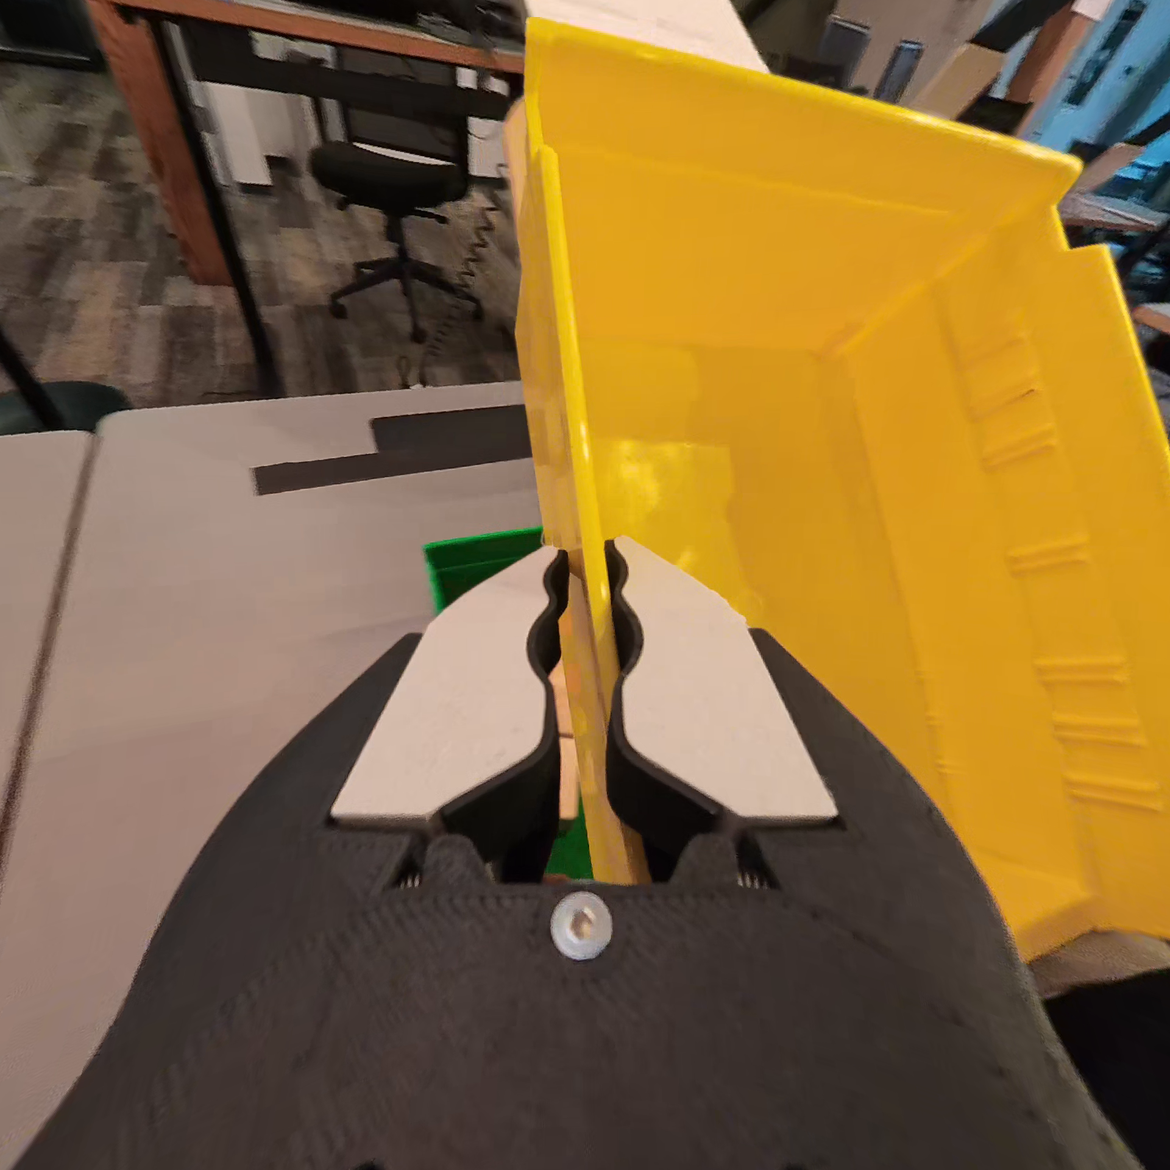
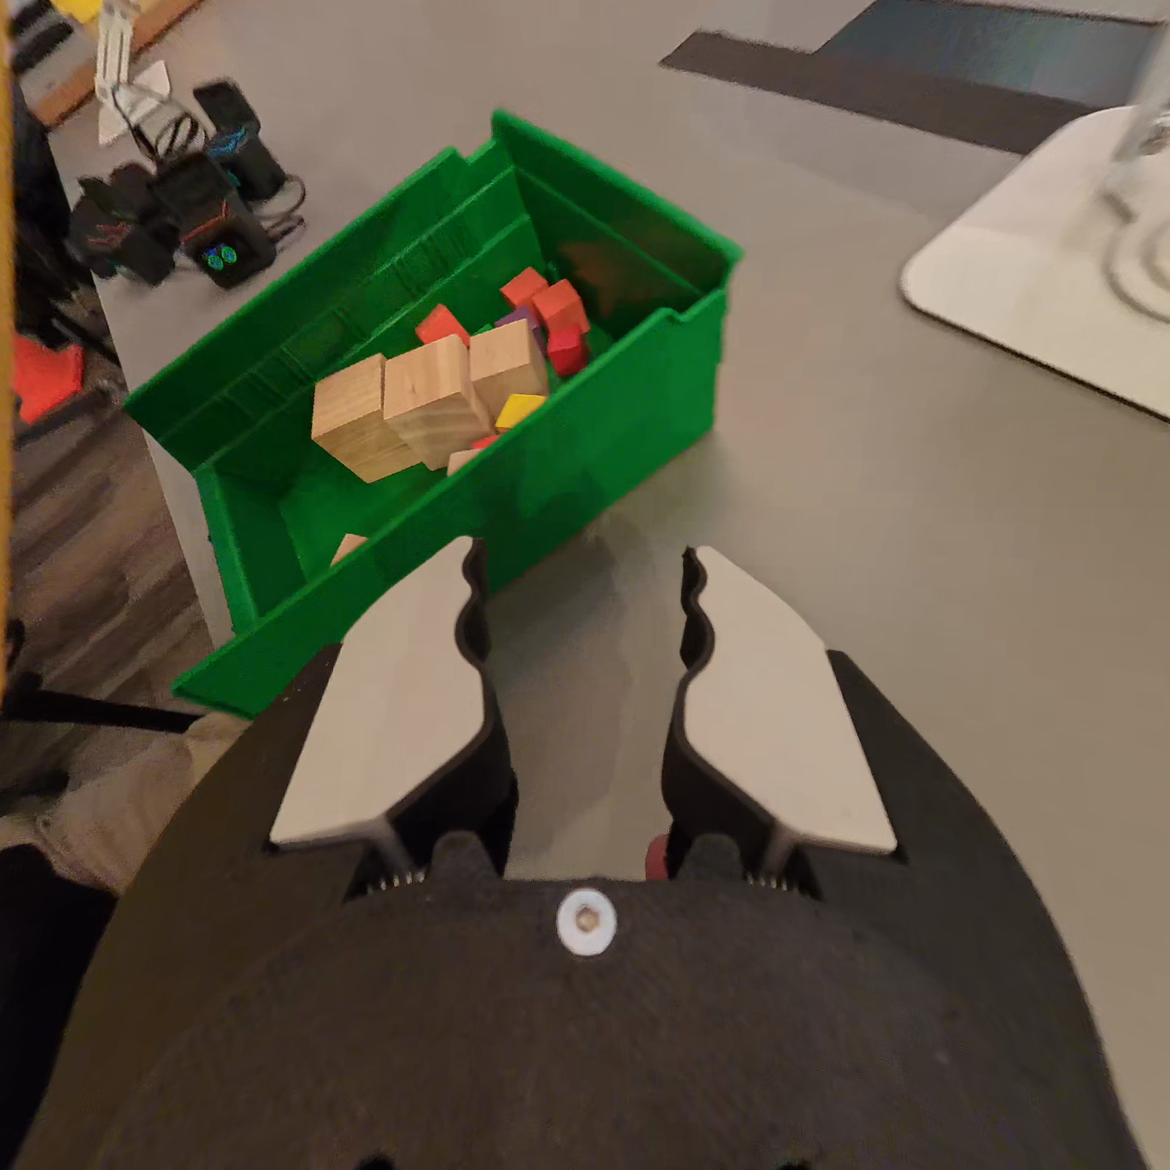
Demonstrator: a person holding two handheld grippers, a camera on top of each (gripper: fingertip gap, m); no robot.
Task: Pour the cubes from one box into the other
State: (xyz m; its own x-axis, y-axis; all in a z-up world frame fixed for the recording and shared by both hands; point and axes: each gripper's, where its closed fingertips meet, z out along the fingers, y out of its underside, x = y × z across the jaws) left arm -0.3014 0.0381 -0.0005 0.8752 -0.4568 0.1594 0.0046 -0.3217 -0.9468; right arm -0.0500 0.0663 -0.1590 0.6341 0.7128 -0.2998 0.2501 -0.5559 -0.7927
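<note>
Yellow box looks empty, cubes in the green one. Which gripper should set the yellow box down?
Left. The left gripper is already shut on the yellow box wall, holding it tipped. The right gripper is open, holding nothing, beside the green box.

- Grey table (image 2: 886, 506) is carrying dark tape strips (image 2: 886, 95) at 1 o'clock.
- White board (image 2: 1025, 304) is lying at 2 o'clock, with something clear standing on it.
- Black gadgets with cables (image 2: 183, 209) are sitting at 10 o'clock.
- Black office chair (image 1: 392, 183) is standing on carpet at 11 o'clock, beside a wooden desk (image 1: 158, 133).
</note>
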